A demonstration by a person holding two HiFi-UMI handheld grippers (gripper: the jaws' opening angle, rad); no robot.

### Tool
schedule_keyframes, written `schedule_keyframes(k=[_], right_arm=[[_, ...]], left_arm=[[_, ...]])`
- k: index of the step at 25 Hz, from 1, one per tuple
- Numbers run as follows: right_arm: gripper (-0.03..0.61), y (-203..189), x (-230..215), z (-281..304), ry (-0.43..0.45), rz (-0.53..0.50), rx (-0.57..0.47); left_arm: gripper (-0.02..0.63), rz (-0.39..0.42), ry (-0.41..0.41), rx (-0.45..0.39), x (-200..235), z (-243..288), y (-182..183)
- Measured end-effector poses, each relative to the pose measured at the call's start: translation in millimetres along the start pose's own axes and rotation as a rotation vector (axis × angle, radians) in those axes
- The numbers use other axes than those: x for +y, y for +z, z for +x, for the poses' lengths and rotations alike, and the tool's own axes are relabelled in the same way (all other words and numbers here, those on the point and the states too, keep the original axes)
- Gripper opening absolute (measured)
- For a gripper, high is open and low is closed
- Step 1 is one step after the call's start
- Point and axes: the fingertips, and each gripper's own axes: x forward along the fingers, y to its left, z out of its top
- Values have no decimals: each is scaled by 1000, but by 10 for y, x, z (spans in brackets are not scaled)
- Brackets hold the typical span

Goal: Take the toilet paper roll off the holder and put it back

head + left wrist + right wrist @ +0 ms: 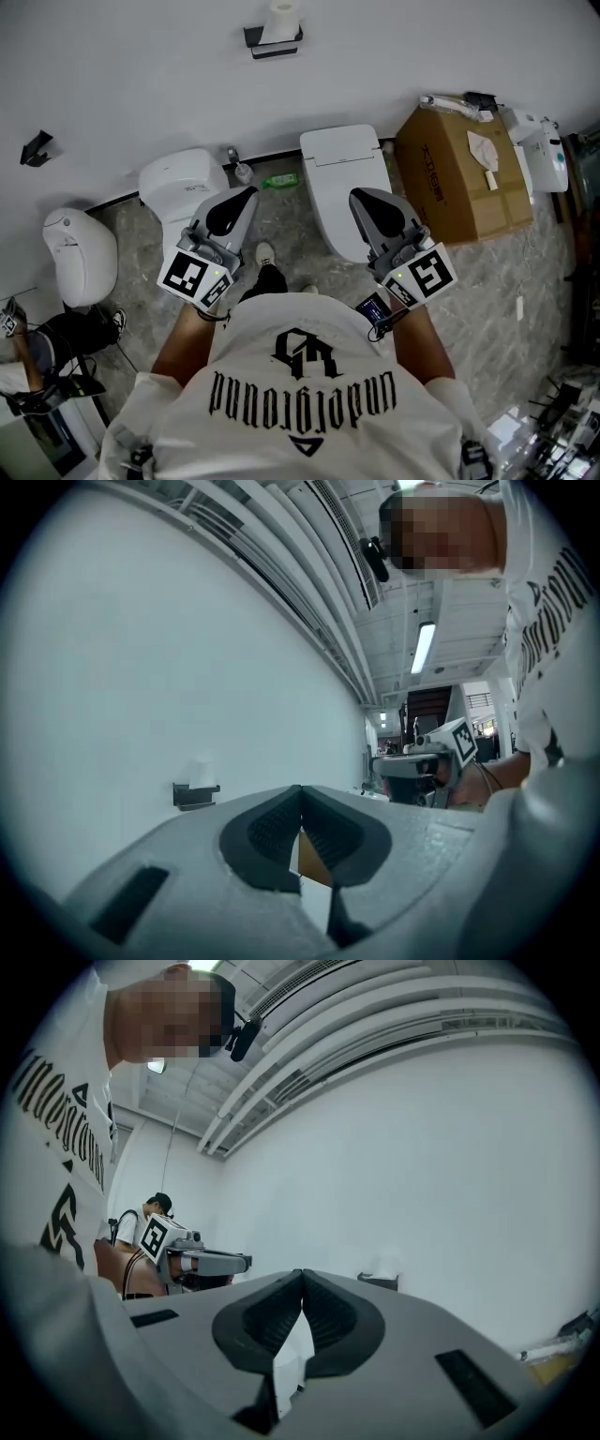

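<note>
while the toilet paper roll (281, 19) sits upright on its black holder (274, 43) on the white wall (141, 75), both grippers are held side by side, well apart from it. the left gripper (247, 194) and the right gripper (357, 195) each have their jaws pressed together on nothing.

Toilet paper roll (281, 17) sits on holder (274, 41), high on the wall (141, 75), above the gap between two toilets. Along the wall's foot, left to right: left toilet (178, 180), bottle (279, 181) lying on the floor (487, 300), right toilet (342, 173), cardboard box (450, 187). A third toilet (80, 255) stands further left. Left gripper (249, 192) is before the left toilet, right gripper (357, 195) before the right toilet, both well apart from the holder.
</note>
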Motion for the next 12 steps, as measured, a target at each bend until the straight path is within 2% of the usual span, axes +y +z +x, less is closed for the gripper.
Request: schedule_keyframes(k=[12], right_arm=[[14, 116, -332, 1049, -15, -26, -5]], left_arm=[[14, -26, -47, -6, 1003, 323, 38]])
